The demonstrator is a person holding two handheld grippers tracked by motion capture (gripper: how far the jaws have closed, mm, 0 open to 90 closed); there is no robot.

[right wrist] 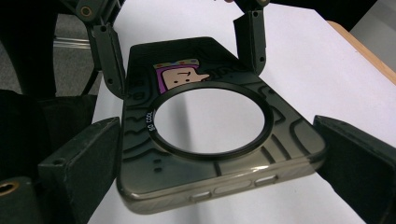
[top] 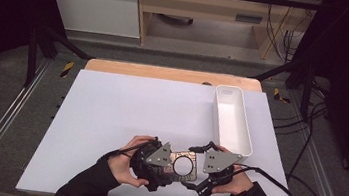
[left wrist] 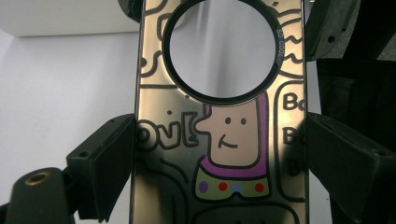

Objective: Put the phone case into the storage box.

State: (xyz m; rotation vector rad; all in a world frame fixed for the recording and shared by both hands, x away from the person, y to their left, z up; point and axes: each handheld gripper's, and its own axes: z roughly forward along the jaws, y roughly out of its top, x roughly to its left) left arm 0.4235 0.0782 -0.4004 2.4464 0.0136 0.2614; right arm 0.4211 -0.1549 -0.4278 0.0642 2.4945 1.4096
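Item: phone case (top: pixel 182 165), translucent smoky plastic with cartoon line art and a large round camera opening ringed in black. It is held just above the white table mat (top: pixel 125 117), near the mat's near edge and just near-left of the white bin (top: pixel 233 119). Long axis runs level, left to right across the mat, from one gripper to the other; the end with the round opening lies toward the right gripper.

Left gripper (left wrist: pixel 219 154): jaws stand wide, one pad on each long edge of the case, closed on its width at the cartoon end. The hand (top: pixel 126 167) wraps the gripper body from below, forearm coming in from the near edge of the mat.

Right gripper (right wrist: pixel 219 158): jaws spread wide on either side of the opening end. In the right gripper view the pads sit beside the case edges; whether they press on it cannot be told. The hand (top: pixel 235 183) mirrors the left, knuckles toward the bin.

Markings: a cartoon figure in purple hood, with red, blue and purple dots beneath. Lettering "OVE" beside the figure; "Bo" partly readable at the edge. Small white print on the ring, too small to read.
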